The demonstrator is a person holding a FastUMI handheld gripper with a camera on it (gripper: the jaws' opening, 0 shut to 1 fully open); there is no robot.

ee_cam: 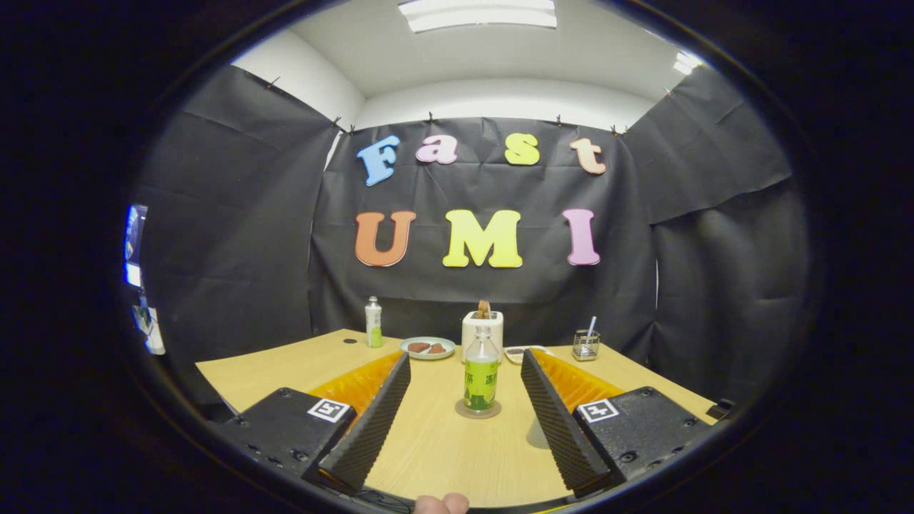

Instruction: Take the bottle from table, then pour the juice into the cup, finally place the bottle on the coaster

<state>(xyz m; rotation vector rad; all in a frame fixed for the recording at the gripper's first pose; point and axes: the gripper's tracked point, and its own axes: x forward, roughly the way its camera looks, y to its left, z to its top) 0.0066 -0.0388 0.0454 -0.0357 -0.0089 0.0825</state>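
gripper (pixel 465 364) spread wide, fingers parted and gripping nothing, ribbed black pads facing inward over the wooden table (pixel 443 450). bottle (pixel 481 369) stands upright on the round coaster (pixel 478 409), between the two fingers and just ahead of the tips, at 12 o'clock from the gripper, apart from both pads. green label, little liquid visible inside. cup (pixel 537 432) sits at 4 o'clock from the bottle, mostly hidden behind the right finger. beyond the bottle at 12: a white toaster (pixel 483 327). at 11: a plate (pixel 428 348) with brown pieces, and farther out a second bottle (pixel 373 323). at 1: a small dish (pixel 523 352), then a wire holder (pixel 586 345). a fingertip (pixel 443 504) shows at 6 o'clock.
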